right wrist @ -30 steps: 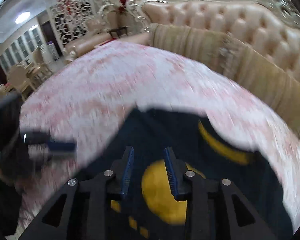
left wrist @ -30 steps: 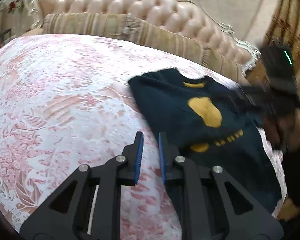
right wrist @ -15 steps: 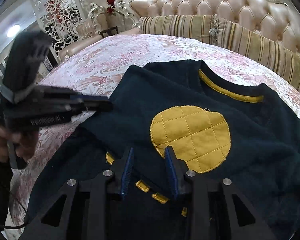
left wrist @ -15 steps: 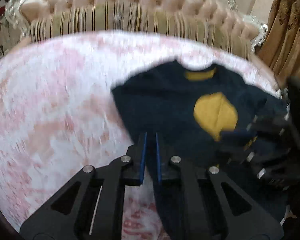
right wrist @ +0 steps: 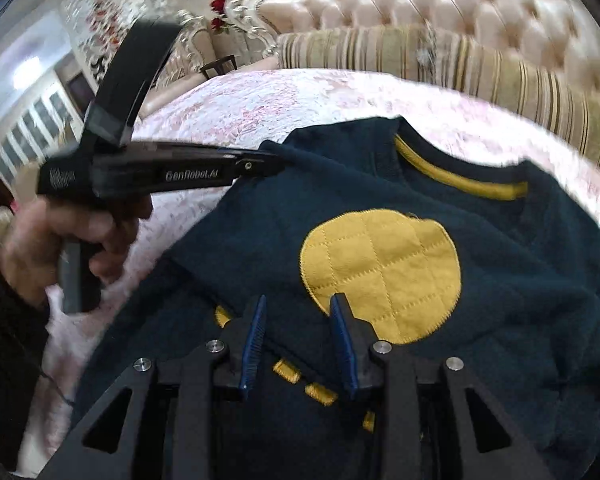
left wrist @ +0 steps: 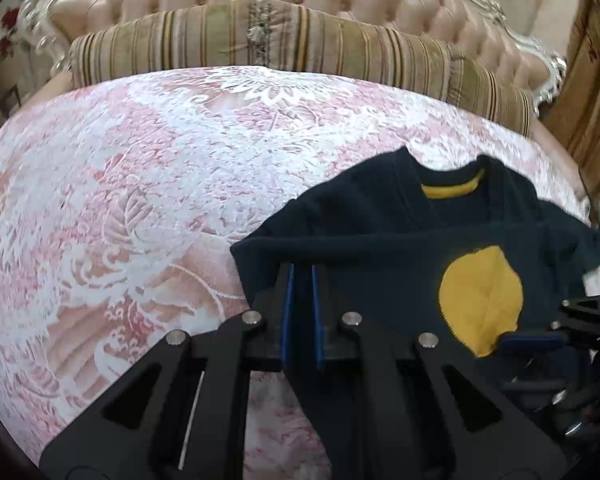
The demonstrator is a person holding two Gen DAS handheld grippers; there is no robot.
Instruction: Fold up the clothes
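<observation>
On the bed point(left wrist: 140, 208), the sweater point(right wrist: 500, 264) lay near the pillow point(left wrist: 300, 48). Left gripper point(left wrist: 300, 280) pinched the sweater's edge, lifting a fold; right gripper point(right wrist: 298, 320) hovered unclenched above the hem.

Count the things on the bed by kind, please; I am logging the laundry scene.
Navy tops with a yellow patch: 1
Striped bolster cushions: 1
Handheld grippers, left gripper shut on the top and right gripper open: 2
Total: 4
</observation>
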